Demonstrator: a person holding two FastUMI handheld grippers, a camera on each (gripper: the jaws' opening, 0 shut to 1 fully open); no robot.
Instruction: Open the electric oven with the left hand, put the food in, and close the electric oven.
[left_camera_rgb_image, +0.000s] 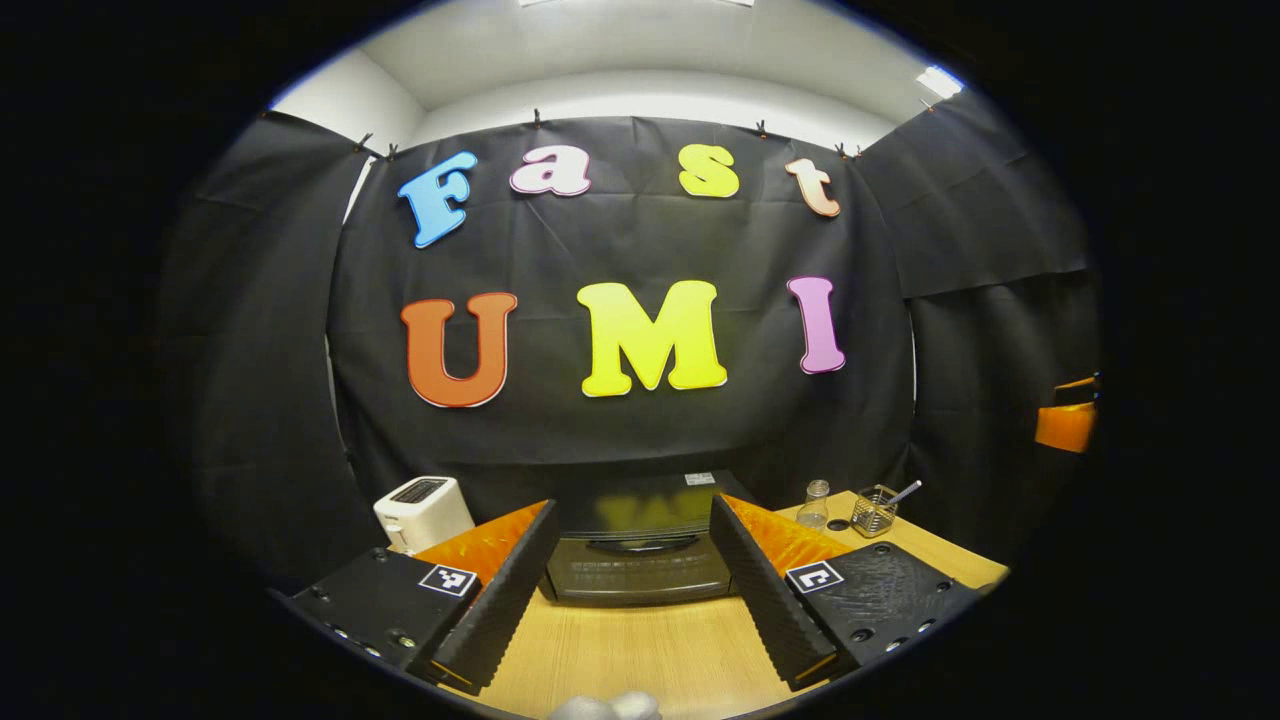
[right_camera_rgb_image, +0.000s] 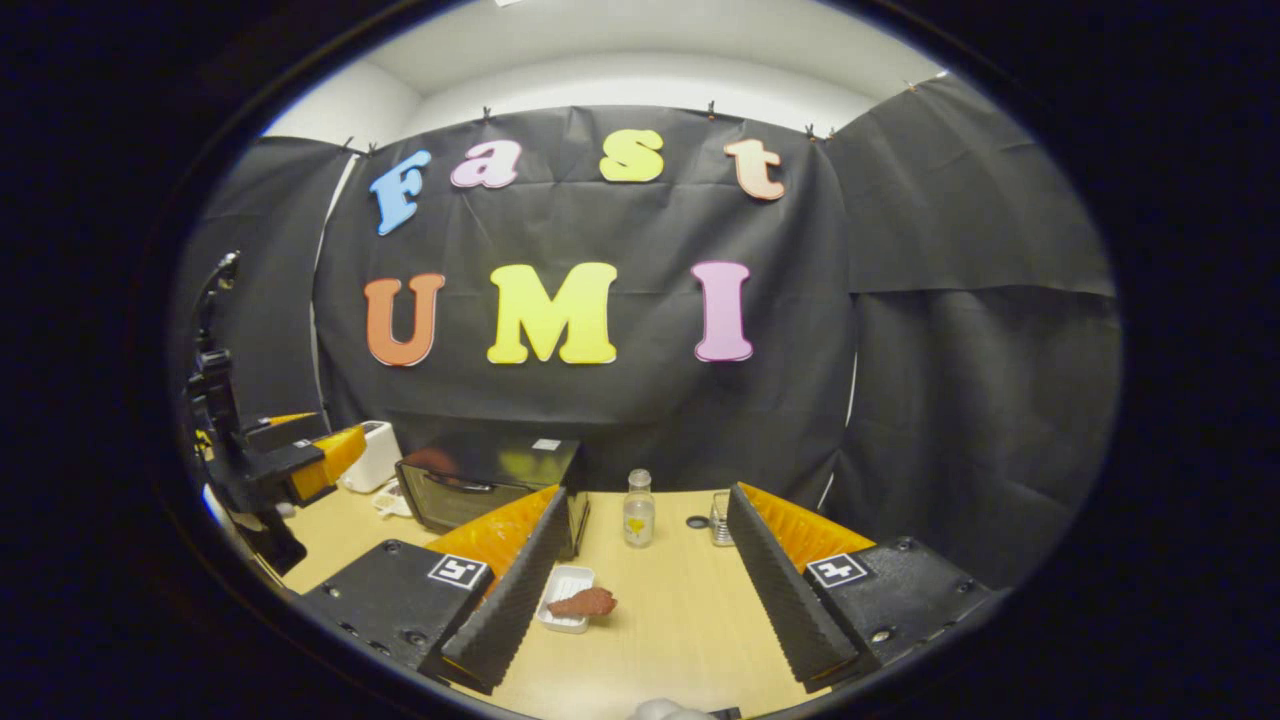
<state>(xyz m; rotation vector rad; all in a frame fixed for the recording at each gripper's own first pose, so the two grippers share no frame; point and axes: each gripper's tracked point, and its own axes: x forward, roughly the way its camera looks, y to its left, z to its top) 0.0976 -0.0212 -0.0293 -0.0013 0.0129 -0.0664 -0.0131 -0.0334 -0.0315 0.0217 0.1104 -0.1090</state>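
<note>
The black electric oven stands straight ahead in the left gripper view, door closed, its curved handle across the top of the door. My left gripper is open a short way in front of it, holding nothing. In the right gripper view the oven sits at the back left of the table. A reddish-brown piece of food lies on a small white tray just inside the left finger of my open right gripper. The left gripper hovers at the far left, in front of the oven.
A white toaster stands left of the oven. To the oven's right are a small glass bottle and a wire basket holding a utensil. The wooden table stretches before the oven. The bottle stands mid-table in the right gripper view.
</note>
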